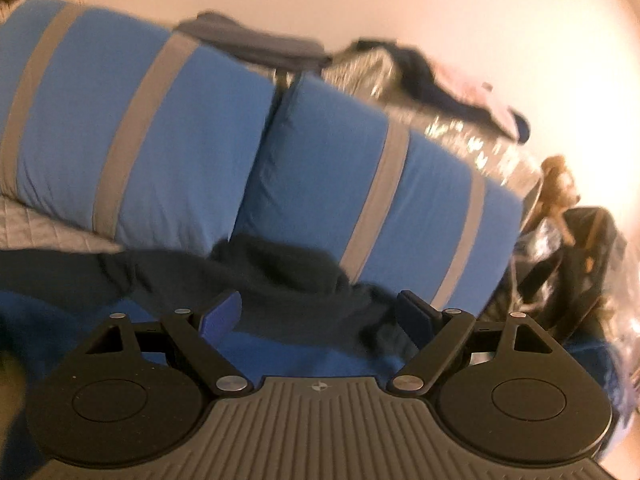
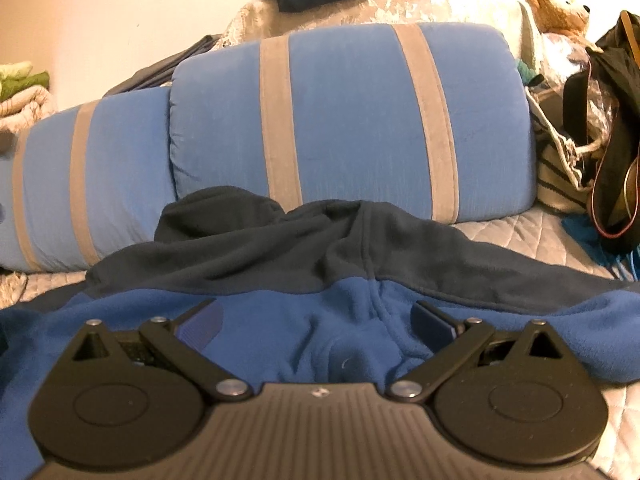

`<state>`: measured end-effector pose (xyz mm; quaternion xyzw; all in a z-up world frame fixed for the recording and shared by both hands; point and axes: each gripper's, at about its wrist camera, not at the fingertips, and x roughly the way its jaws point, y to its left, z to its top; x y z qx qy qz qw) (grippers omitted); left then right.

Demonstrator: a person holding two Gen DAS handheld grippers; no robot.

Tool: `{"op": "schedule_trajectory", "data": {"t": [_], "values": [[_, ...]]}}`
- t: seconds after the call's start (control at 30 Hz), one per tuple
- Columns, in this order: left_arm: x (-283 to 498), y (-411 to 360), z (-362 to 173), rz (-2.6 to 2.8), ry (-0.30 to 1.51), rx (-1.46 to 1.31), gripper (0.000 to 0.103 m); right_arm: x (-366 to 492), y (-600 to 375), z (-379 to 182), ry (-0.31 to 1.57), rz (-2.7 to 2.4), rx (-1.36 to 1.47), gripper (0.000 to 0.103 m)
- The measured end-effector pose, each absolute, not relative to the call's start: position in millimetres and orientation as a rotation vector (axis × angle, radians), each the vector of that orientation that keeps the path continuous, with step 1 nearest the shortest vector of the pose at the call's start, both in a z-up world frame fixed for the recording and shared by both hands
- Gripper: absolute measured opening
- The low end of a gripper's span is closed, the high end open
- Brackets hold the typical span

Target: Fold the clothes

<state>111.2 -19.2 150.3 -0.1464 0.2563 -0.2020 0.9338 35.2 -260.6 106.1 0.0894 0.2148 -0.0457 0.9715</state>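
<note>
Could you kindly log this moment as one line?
left gripper: open, empty | right gripper: open, empty | fleece jacket: unfolded on bed

1. No words, labels, brand names or numbers can be read anywhere in either view.
2. The blue pillows (image 2: 352,120) carry only plain grey stripes, no lettering.

We see a fleece (image 2: 280,320), soft and matt, its nap faintly fuzzy in both the blue and the dark panels. The pillows (image 2: 352,120) are smooth matt cloth with duller grey bands (almost suede-like). Under them, the quilt (image 2: 516,232) is stitched in diamonds with a slight sheen. The right gripper (image 2: 316,322) is matt black plastic with a ribbed grey body and shiny metal pins; the left gripper (image 1: 320,314) looks the same. The bear (image 2: 560,4) is plush.
</note>
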Motion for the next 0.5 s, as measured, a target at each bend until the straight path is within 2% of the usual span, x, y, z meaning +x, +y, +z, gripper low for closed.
{"op": "schedule_trajectory", "data": {"t": [0.27, 0.5], "values": [[123.9, -27.9, 78.8, -0.333, 0.576, -0.281, 0.085, 47.1, -254.7, 101.2, 0.472, -0.123, 0.095, 0.103], [131.2, -22.7, 73.9, -0.303, 0.636, -0.328, 0.085, 63.3, -241.6, 96.5, 0.494, -0.082, 0.048, 0.103]]}}
